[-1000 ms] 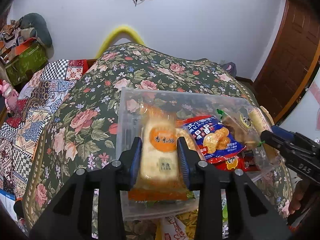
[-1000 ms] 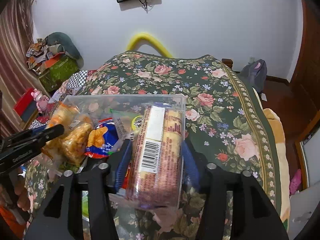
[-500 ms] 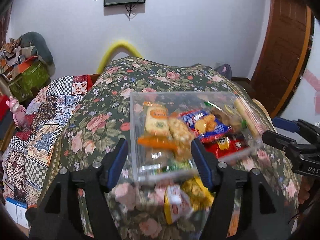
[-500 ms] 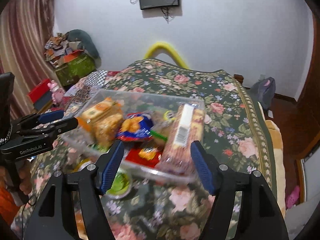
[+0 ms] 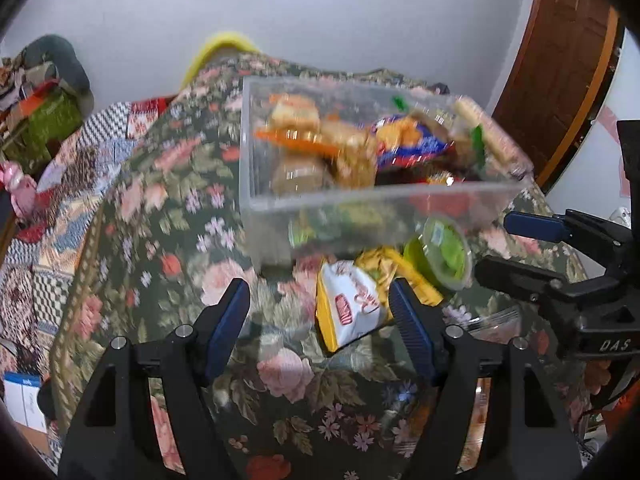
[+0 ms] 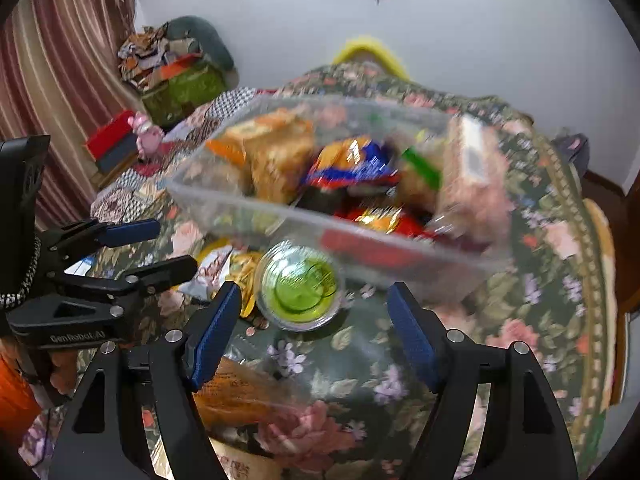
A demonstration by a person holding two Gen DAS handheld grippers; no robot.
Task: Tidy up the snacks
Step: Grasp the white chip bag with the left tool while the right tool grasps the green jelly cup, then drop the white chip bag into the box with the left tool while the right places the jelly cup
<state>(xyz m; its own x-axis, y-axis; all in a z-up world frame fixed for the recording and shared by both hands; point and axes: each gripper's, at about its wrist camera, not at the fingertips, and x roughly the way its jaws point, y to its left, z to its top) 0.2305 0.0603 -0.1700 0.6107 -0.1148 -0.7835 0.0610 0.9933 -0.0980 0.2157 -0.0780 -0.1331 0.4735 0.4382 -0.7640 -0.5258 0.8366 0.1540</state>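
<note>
A clear plastic bin [image 5: 360, 204] [image 6: 304, 216] full of snack packs stands on the floral table cover. My left gripper [image 5: 320, 316] is open and empty, in front of the bin, above a white and yellow snack bag [image 5: 350, 310]. My right gripper [image 6: 314, 312] is open and empty, just in front of a clear cup of green jelly [image 6: 298, 286], which also shows in the left wrist view [image 5: 438, 252]. A yellow packet [image 5: 394, 266] lies between bag and cup. An orange-printed clear packet [image 6: 240, 388] lies near my right gripper.
The floral cover [image 5: 280, 380] spreads over the whole surface. A checked patchwork cloth [image 5: 48, 216] and piled clothes [image 5: 44, 92] lie to the left. A brown door [image 5: 560, 60] stands at the right. A curtain [image 6: 48, 80] hangs at the left.
Both grippers let go of their snack packs in the bin, opened wide and pulled back toward me. Loose snacks in front of the bin have come into view.
</note>
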